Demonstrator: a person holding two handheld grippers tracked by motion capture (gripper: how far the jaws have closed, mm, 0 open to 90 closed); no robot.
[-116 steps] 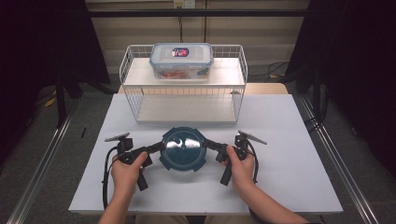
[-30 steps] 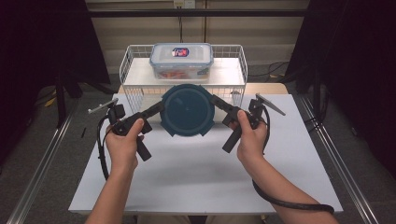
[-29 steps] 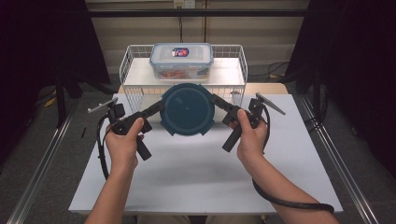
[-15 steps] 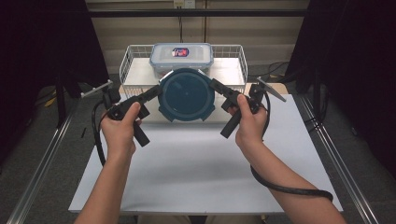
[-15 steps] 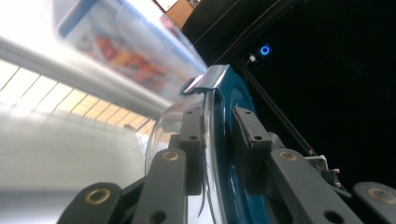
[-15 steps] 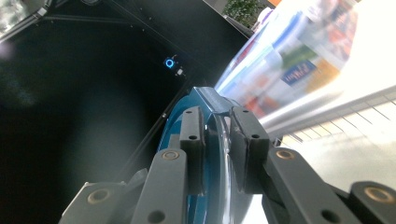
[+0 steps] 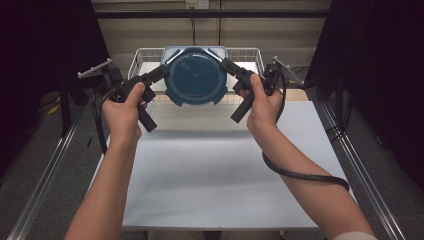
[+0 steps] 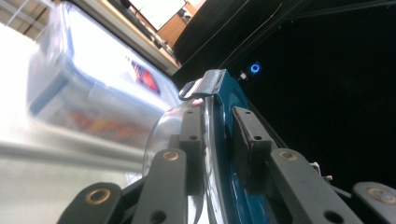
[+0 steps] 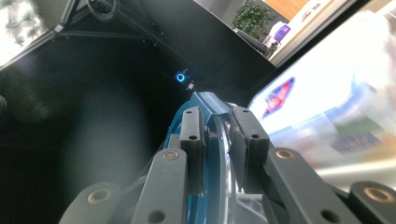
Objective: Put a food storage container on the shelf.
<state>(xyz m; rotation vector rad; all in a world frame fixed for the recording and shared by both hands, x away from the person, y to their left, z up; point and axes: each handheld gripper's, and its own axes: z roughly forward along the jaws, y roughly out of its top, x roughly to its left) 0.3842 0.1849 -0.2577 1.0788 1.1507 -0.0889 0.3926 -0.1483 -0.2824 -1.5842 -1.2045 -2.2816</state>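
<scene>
Both grippers hold a round teal lid [image 7: 195, 76] in the air.

The left gripper [image 7: 161, 73] and right gripper [image 7: 226, 65] each clamp an opposite rim, the lid raised above the desk [image 7: 220, 165], before the wire basket [image 7: 250, 54].

We look along the right gripper [image 9: 215, 154] and see its 2 black jaws rising from the bottom, clamped on the edge of a teal lid [image 9: 198, 140]. One pad [image 9: 192, 140] presses the lid's teal side, the other [image 9: 247, 144] its clear glassy rim. Behind the lid the background is dark, with a small blue ring light [image 9: 180, 77]. To the right we see a blurred clear plastic container [image 9: 336, 107] bearing a red and blue label [image 9: 279, 98]. A potted plant [image 9: 251, 18] stands at the top.
</scene>
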